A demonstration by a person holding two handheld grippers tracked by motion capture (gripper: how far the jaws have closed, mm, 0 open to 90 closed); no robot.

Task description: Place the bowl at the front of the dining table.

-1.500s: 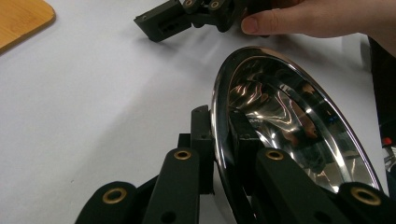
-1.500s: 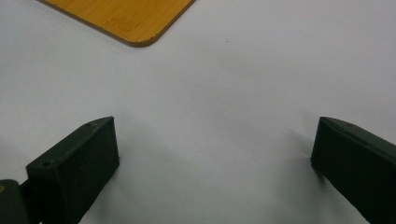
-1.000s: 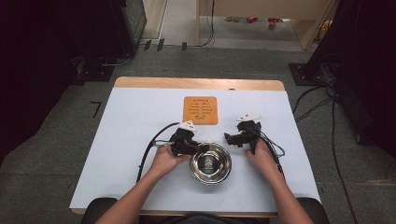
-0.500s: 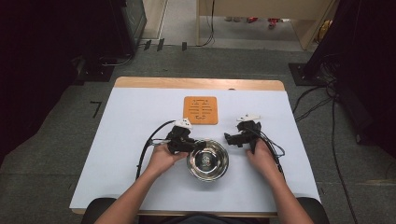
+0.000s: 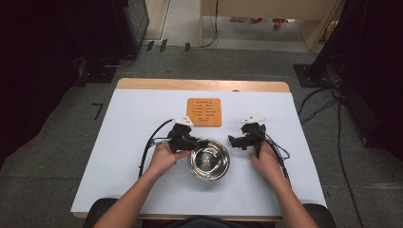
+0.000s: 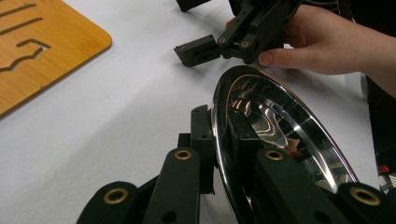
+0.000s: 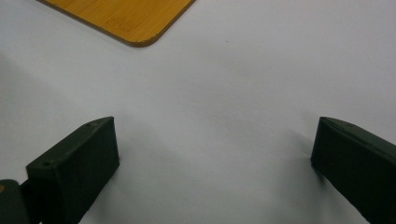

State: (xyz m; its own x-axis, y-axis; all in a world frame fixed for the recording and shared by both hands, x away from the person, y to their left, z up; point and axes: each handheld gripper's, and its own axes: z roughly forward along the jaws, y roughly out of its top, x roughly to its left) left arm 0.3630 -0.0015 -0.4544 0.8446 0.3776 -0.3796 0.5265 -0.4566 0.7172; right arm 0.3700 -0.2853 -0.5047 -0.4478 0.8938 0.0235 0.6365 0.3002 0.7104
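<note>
A shiny steel bowl [image 5: 209,160] sits at the middle front of the white table [image 5: 142,118]. My left gripper [image 5: 196,144] is shut on the bowl's left rim. In the left gripper view one jaw presses outside the rim and the other inside the bowl [image 6: 285,121], at my left gripper [image 6: 219,133]. My right gripper [image 5: 235,141] rests just right of the bowl, open, apart from it. The right gripper view shows my right gripper [image 7: 215,163] with only bare table between its jaws. One of its fingers [image 6: 198,50] lies beyond the bowl.
A square orange wooden trivet [image 5: 204,112] with cut-out slots lies behind the bowl, and its corner [image 7: 126,16] is in the right gripper view. Black cables [image 5: 152,142] trail left from my left gripper. Dark equipment and cables stand on the floor around the table.
The bowl and my left gripper have edged slightly up and to the left in the high view. My right gripper has stayed where it was.
</note>
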